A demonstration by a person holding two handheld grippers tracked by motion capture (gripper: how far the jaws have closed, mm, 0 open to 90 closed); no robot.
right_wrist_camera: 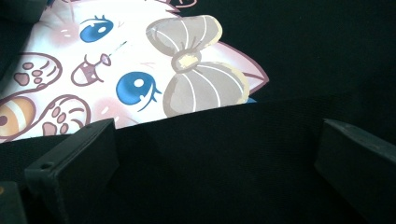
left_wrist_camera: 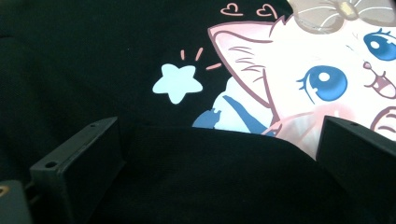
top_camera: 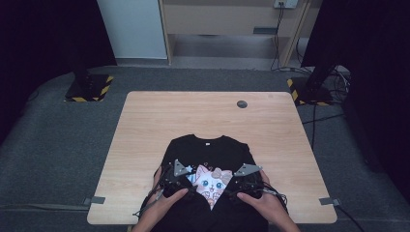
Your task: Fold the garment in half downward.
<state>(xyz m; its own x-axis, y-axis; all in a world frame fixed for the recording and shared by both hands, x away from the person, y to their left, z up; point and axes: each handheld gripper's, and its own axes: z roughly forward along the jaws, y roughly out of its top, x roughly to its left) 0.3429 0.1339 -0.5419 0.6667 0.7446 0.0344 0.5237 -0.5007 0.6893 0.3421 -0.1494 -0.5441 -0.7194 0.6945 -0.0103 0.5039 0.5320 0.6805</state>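
A black T-shirt [top_camera: 208, 150] with a white cat print [top_camera: 211, 181] lies flat on the near half of the wooden table [top_camera: 193, 116], collar pointing away. The lower flaps of the shirt are folded inward over the print from both sides. My left gripper [top_camera: 175, 180] sits on the left flap, its jaws wide apart with the fold of black cloth [left_wrist_camera: 210, 172] between them, beside a pale blue star [left_wrist_camera: 177, 82]. My right gripper [top_camera: 244, 182] mirrors it on the right flap, open over black cloth [right_wrist_camera: 219, 158] below the cat's bow [right_wrist_camera: 196, 65].
A small dark round cap [top_camera: 241, 104] sits in the table's far right part. Two stands with yellow-and-black bases [top_camera: 89, 88] [top_camera: 312, 92] flank the far corners on the floor. Grey tabs [top_camera: 96, 199] [top_camera: 329, 201] mark the near corners. Bare wood surrounds the shirt.
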